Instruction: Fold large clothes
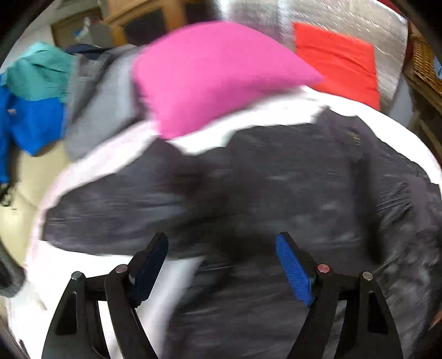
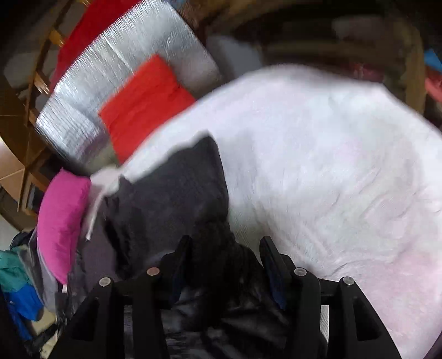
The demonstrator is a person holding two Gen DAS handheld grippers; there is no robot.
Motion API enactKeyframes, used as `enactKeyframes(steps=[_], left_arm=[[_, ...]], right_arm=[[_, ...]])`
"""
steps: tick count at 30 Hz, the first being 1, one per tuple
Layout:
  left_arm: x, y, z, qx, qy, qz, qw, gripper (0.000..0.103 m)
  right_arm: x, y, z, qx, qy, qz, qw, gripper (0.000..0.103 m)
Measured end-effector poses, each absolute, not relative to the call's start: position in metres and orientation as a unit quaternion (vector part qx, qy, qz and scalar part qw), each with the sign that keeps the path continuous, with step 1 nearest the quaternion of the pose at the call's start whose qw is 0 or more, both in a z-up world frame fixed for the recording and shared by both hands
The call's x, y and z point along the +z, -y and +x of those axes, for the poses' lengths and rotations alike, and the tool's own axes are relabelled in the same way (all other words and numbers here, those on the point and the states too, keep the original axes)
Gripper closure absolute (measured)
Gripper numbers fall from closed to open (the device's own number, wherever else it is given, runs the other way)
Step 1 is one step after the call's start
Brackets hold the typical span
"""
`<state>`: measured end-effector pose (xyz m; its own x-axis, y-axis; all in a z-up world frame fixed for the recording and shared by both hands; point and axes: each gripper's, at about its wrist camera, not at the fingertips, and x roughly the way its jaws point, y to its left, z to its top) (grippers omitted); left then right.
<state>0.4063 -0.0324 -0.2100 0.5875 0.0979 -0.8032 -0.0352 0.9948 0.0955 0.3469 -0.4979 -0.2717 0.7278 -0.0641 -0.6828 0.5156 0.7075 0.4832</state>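
Observation:
A large dark grey garment lies spread and rumpled on a white bed cover. In the left wrist view my left gripper hovers over the garment's near part, its blue pads wide apart and pressing on nothing. The right wrist view shows the same garment at the left of the white cover. My right gripper is shut on a thick bunch of its dark cloth, which fills the gap between the fingers. Both views are blurred.
A pink pillow lies just beyond the garment, with a red cushion on a silver mat behind it. A grey garment and a blue and teal one are heaped at the left. Wicker furniture stands at the right.

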Motion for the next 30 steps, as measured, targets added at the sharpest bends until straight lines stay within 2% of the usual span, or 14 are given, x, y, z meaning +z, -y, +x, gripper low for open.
enactKeyframes(steps=[1,3,4,8,11,13,20,24,30], left_arm=[[-0.208,0.012,0.395,0.046,-0.446,0.037,0.893,0.022],[-0.209,-0.041,0.370,0.072,-0.442,0.035,0.894,0.022],[-0.212,-0.067,0.361,0.084,-0.443,0.026,0.892,0.022],[-0.225,-0.151,0.332,0.133,-0.454,-0.019,0.881,0.022],[-0.234,-0.209,0.317,0.167,-0.461,-0.061,0.869,0.022],[-0.239,-0.244,0.310,0.186,-0.465,-0.098,0.860,0.022],[-0.251,-0.311,0.304,0.201,-0.454,-0.212,0.842,0.022],[-0.257,-0.336,0.301,0.198,-0.441,-0.261,0.835,0.022],[-0.275,-0.372,0.307,0.196,-0.426,-0.343,0.814,0.022]], right_arm=[[-0.259,0.491,0.345,-0.163,-0.309,0.334,0.875,0.048],[-0.244,0.480,0.351,-0.118,-0.291,0.344,0.885,0.038],[-0.240,0.475,0.359,-0.079,-0.292,0.365,0.880,0.030],[-0.252,0.450,0.412,-0.012,-0.334,0.433,0.837,0.022],[-0.280,0.433,0.444,-0.030,-0.394,0.471,0.789,0.022],[-0.282,0.408,0.456,-0.011,-0.396,0.507,0.766,0.022],[-0.164,0.263,0.453,0.297,-0.321,0.426,0.792,0.022],[-0.145,0.242,0.438,0.267,-0.318,0.348,0.840,0.022],[-0.185,0.251,0.397,0.186,-0.340,0.304,0.871,0.025]])
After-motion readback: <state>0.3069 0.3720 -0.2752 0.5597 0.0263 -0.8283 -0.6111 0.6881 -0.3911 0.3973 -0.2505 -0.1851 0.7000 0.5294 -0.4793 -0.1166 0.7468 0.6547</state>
